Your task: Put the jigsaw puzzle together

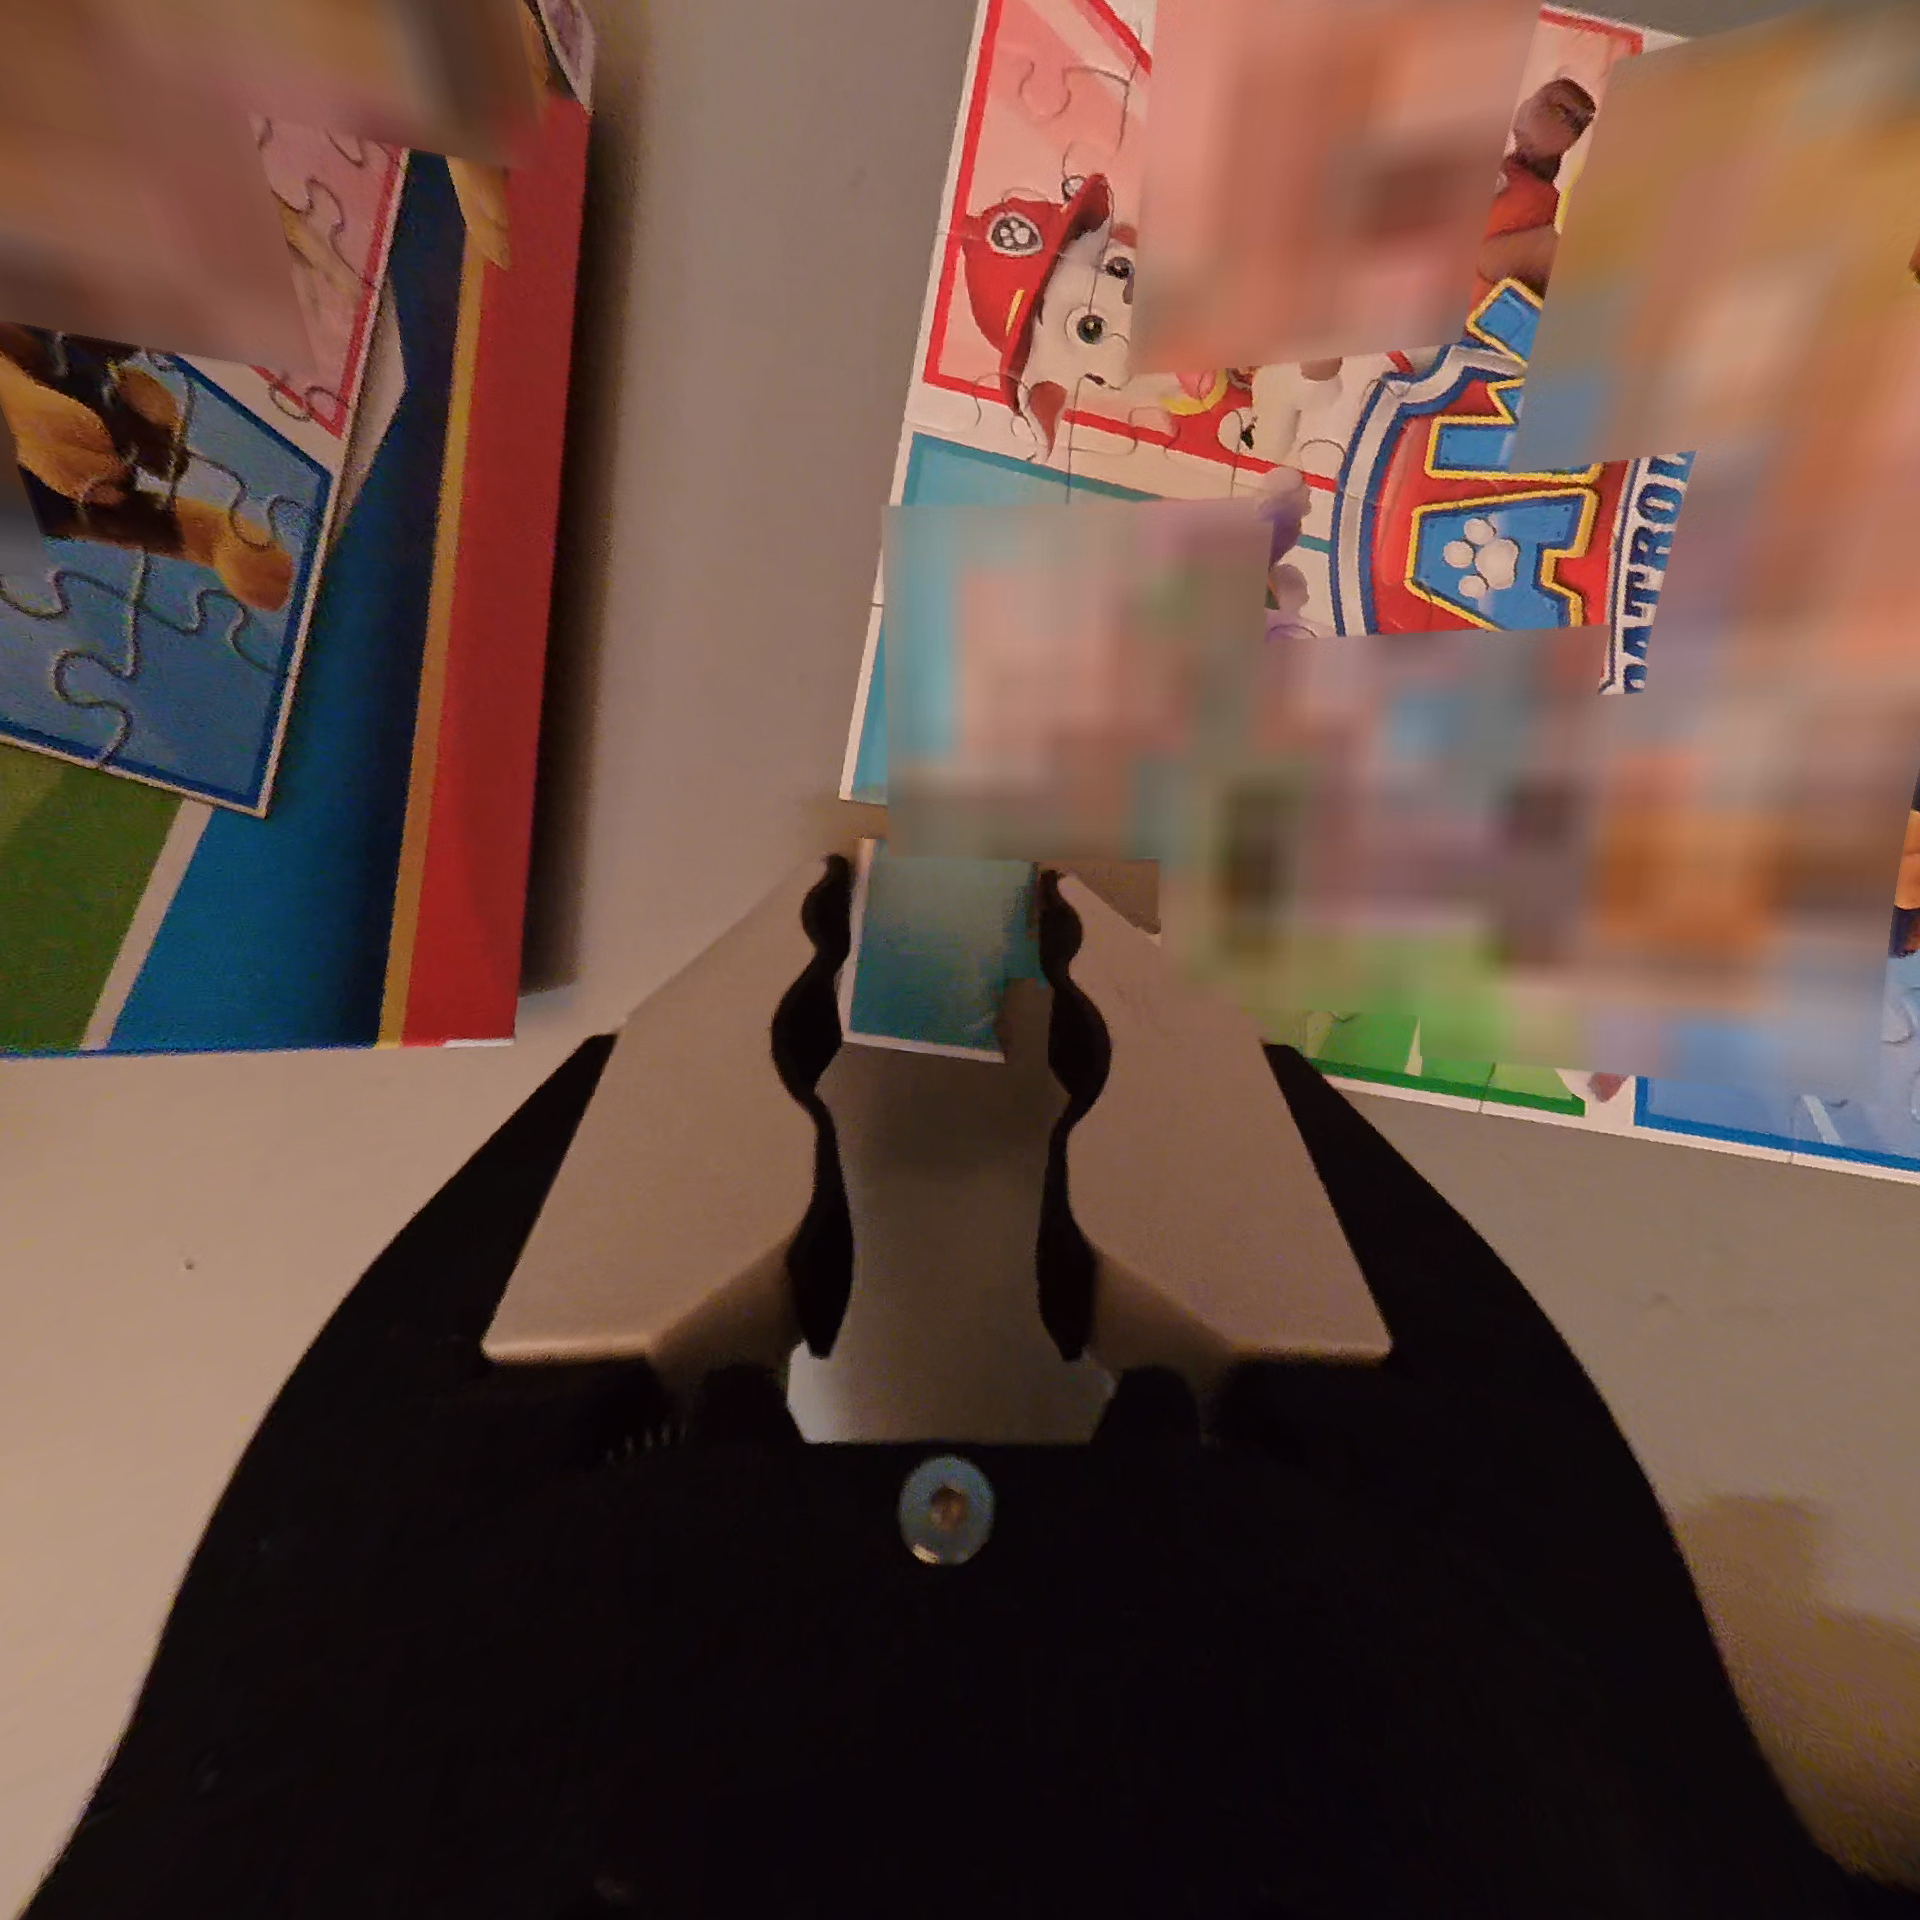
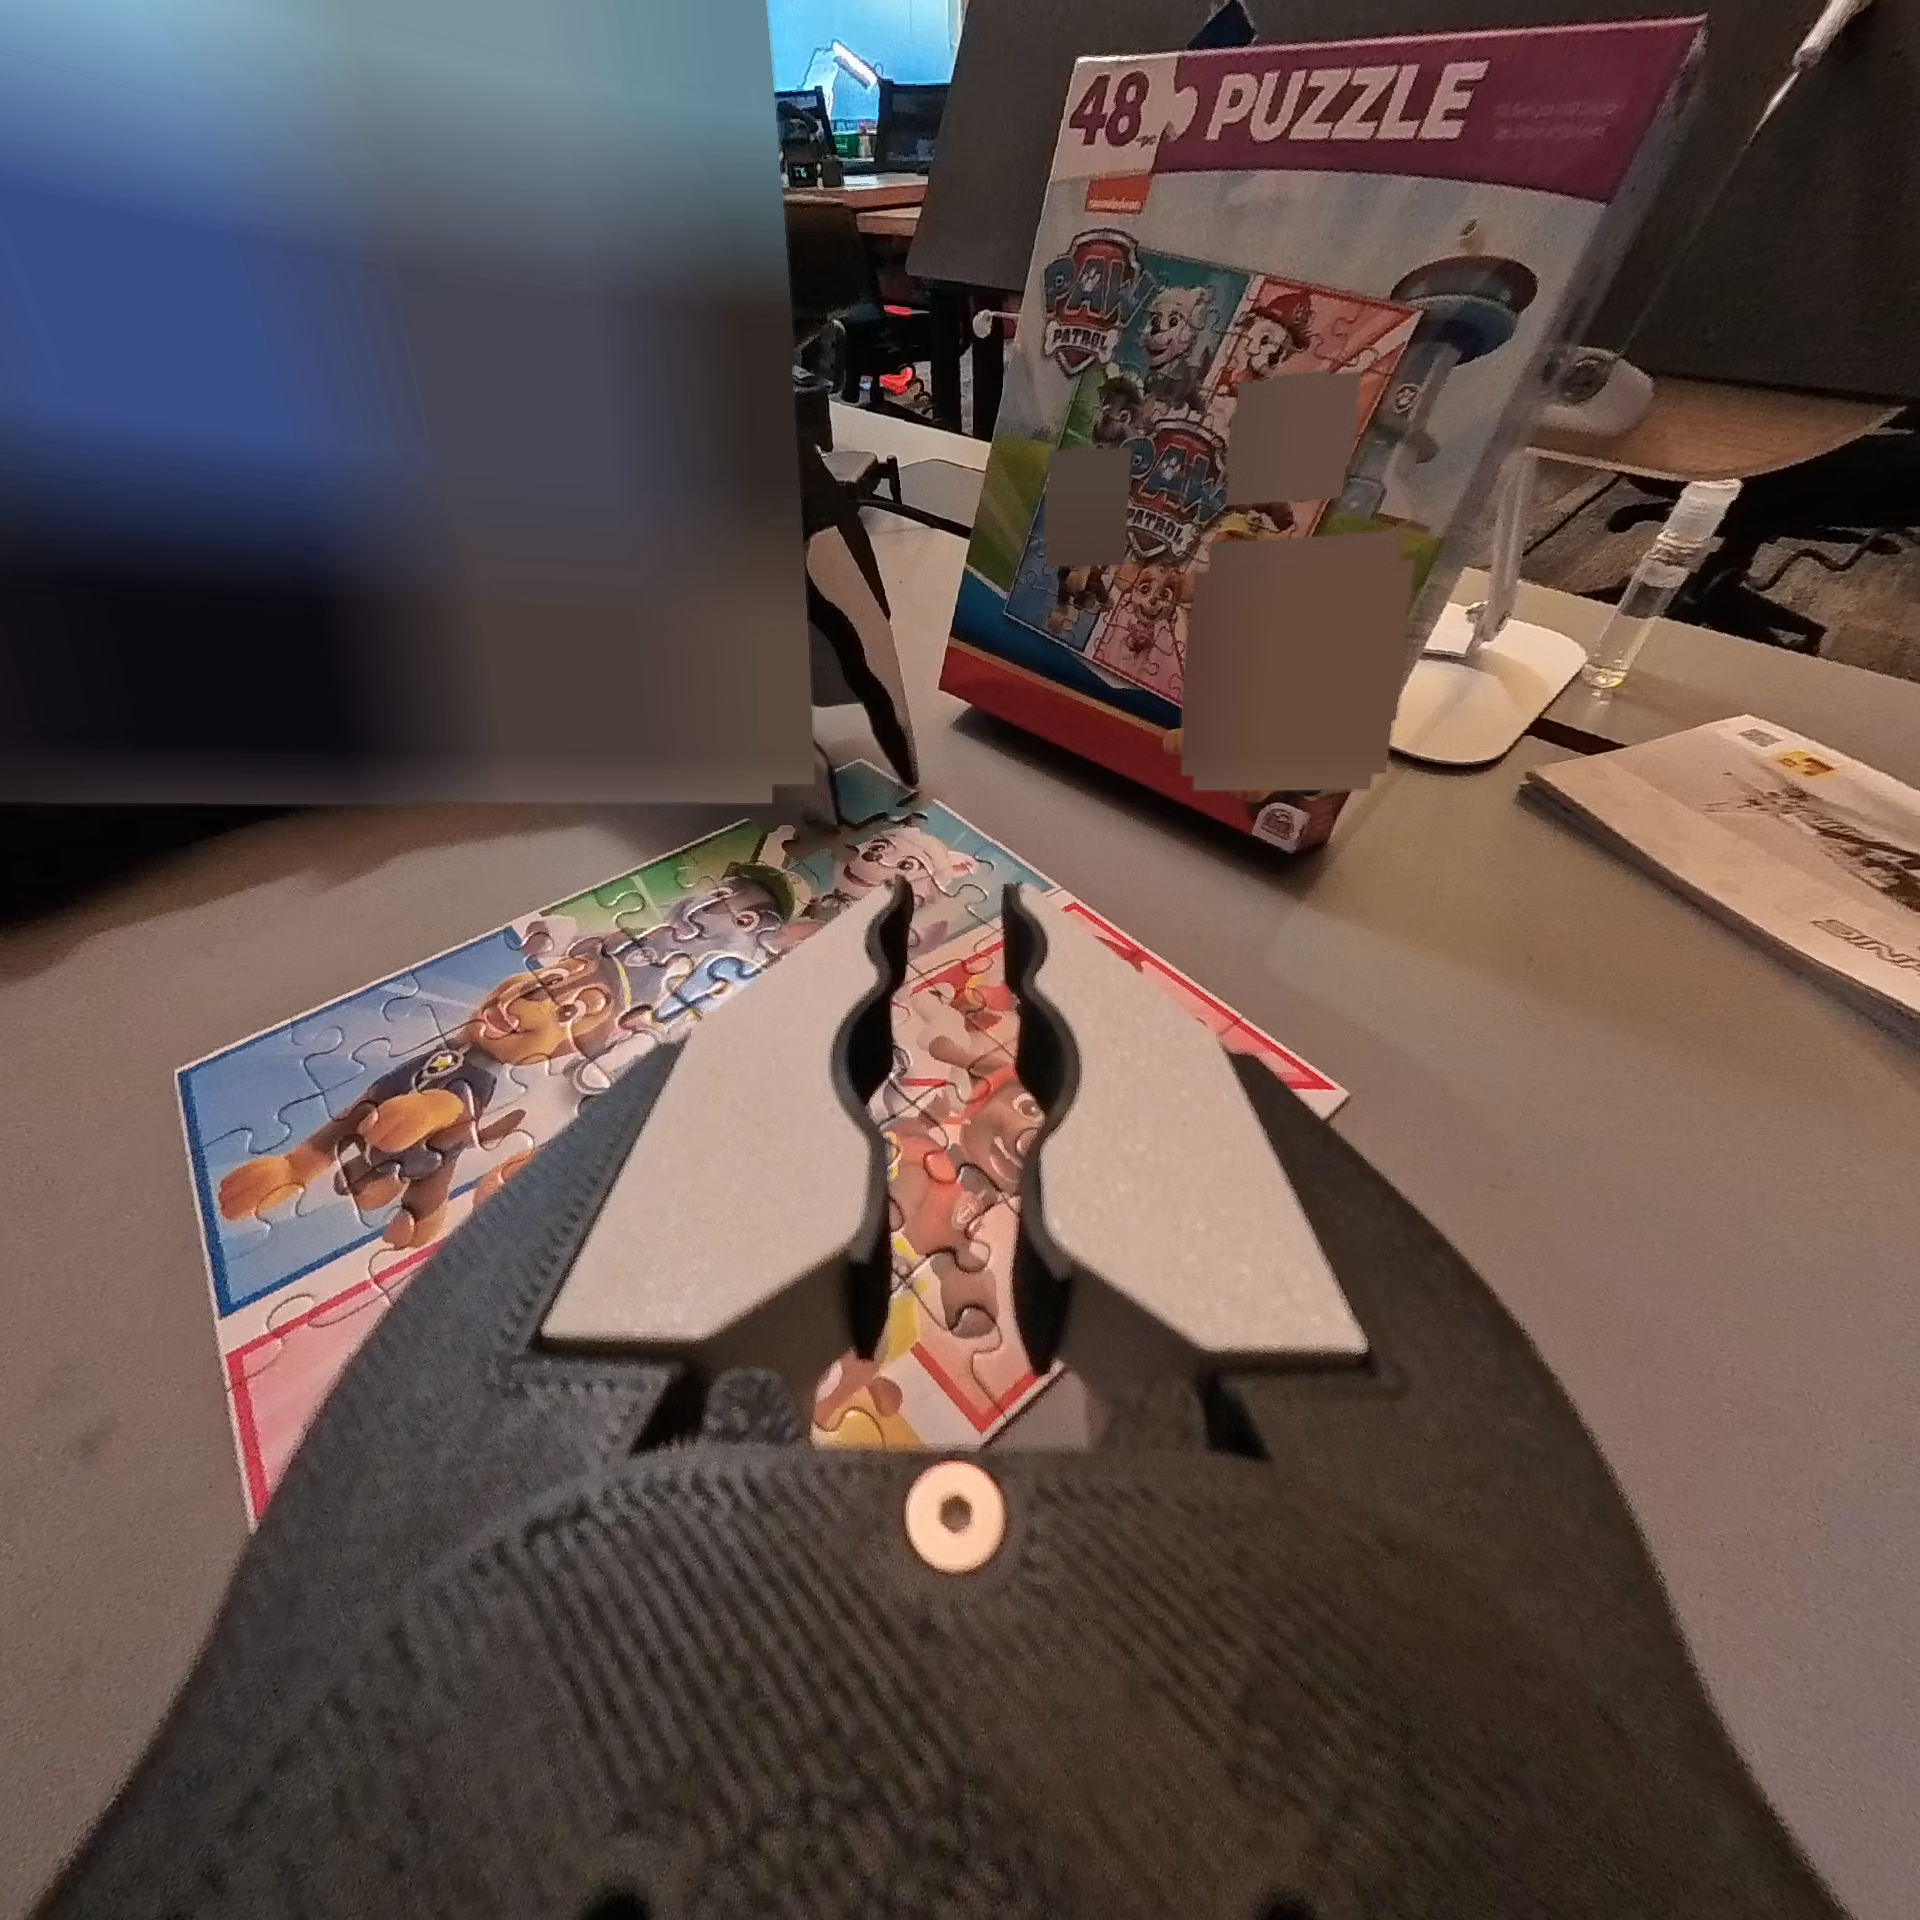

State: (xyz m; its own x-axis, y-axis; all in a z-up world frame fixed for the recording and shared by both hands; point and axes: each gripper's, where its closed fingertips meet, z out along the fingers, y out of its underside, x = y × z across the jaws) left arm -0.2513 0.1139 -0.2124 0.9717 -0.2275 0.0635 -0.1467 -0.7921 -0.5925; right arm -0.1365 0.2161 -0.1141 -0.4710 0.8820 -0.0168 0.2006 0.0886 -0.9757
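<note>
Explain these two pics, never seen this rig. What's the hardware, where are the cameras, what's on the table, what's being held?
There is no robot: a person holds a two-finger claw in each hand, and a camera on each looks forward along its fingers. One picture is from the left claw, the other from the right claw. On the grey table lies a nearly complete cartoon jigsaw puzzle, with its box standing behind and a booklet to the right. A teal puzzle piece sits between the left claw's fingers at the puzzle's corner; whether they press on it is unclear. The right claw is open and empty above the puzzle.
</note>
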